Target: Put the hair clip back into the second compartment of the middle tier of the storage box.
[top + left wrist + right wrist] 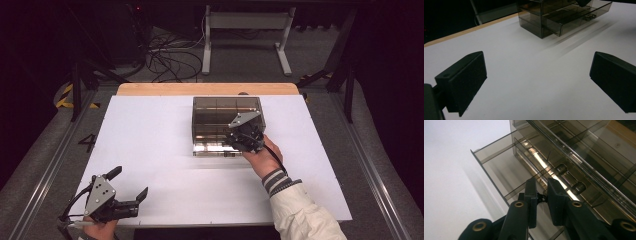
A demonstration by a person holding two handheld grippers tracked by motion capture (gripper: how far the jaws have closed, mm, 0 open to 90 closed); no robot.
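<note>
Standing on the far half of the white table [150,150] is a smoked transparent drawer cabinet [227,115], its bottom drawer [499,167] pulled out toward the person. The right gripper [541,195] is at that drawer's near right corner, jaws nearly closed with a small dark object [541,198] pinched between the pads; the object is too small and shadowed to identify. Two short cylindrical items [570,178] lie in the drawer's rear compartment, their nature unclear through the tinted plastic and glare. In the high view the right hand [262,155] and its gripper cover the drawer's right front. The left gripper [131,186] rests at the near left edge of the table, well apart from the cabinet, jaws spread wide with nothing between them. The left hand [100,229] is cut off by the bottom of the frame.
</note>
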